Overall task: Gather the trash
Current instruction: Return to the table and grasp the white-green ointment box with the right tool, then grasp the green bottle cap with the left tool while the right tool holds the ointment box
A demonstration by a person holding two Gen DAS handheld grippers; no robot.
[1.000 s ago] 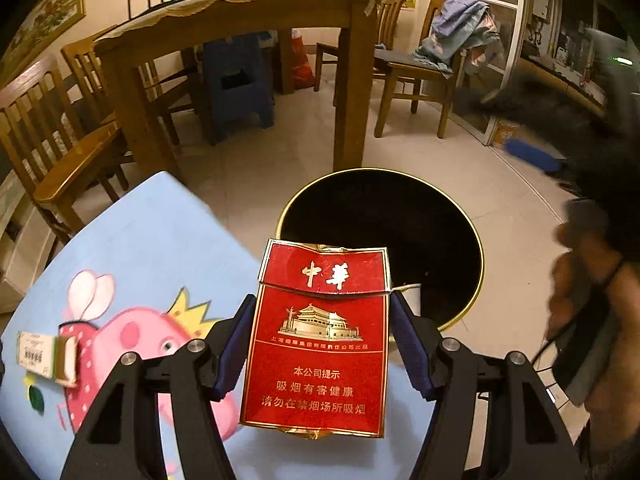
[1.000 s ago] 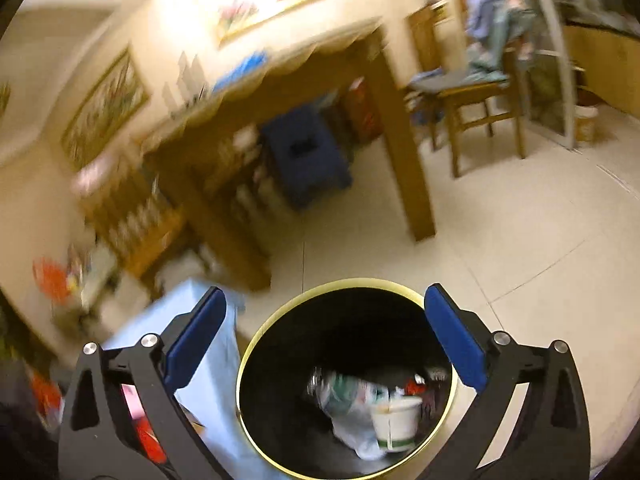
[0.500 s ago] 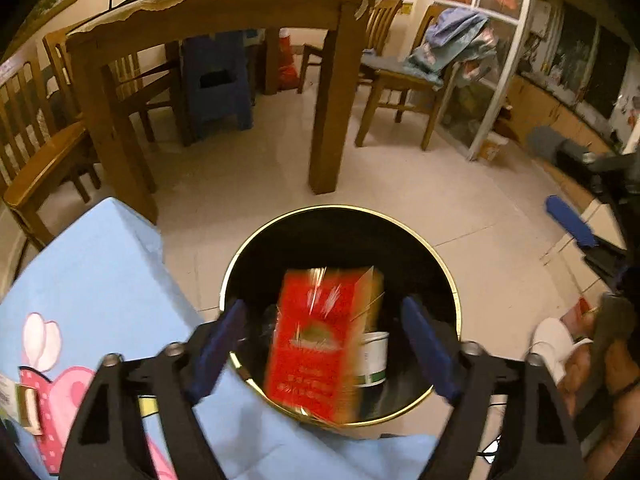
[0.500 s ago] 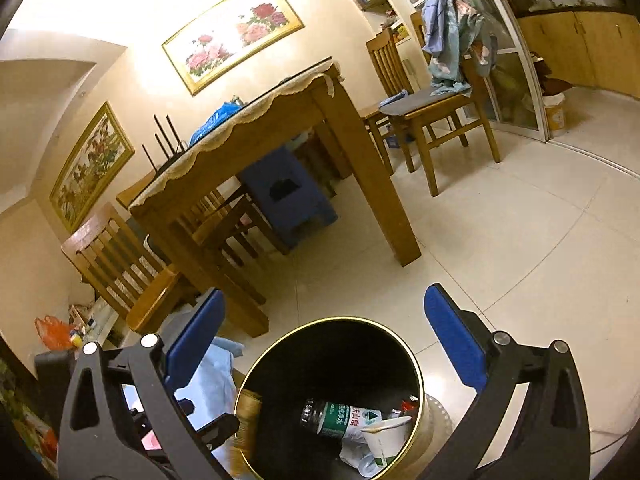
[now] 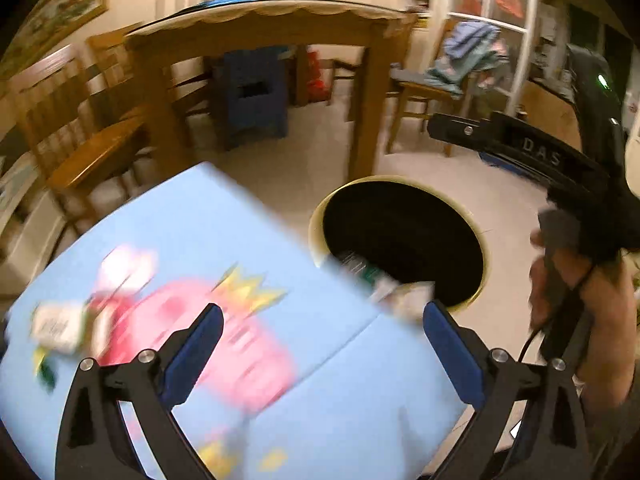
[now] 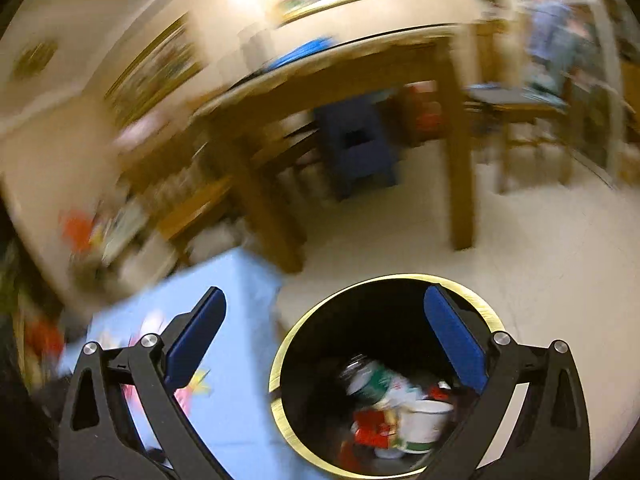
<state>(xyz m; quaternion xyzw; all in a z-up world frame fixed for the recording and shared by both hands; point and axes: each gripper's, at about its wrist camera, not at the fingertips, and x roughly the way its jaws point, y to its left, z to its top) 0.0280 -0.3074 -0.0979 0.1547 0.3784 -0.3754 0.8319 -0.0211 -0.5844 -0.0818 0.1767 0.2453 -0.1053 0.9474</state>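
A black trash bin with a gold rim [image 5: 480, 248] [image 6: 280, 360] stands on the floor beside a low blue cartoon-print table [image 5: 224, 236] [image 6: 236, 360]. The bin holds a red cigarette pack [image 6: 370, 428], a green-labelled bottle [image 6: 370, 378] and a white cup [image 6: 422, 424]. My left gripper [image 5: 318, 350] is open and empty above the table's near edge. My right gripper [image 6: 322, 332] is open and empty above the bin; it also shows in the left wrist view [image 5: 508, 140]. A small white and green box [image 5: 60, 328] lies at the table's left side.
A wooden dining table [image 5: 260, 28] with chairs [image 5: 80, 128] and a blue stool [image 5: 254, 96] stands behind the bin. A chair with draped clothes [image 5: 452, 64] is at the back right. Pale tiled floor [image 5: 304, 172] surrounds the bin.
My left gripper opened and dropped the red cigarette pack into the bin, then swung back left over the blue table. The right gripper stays open near the bin.
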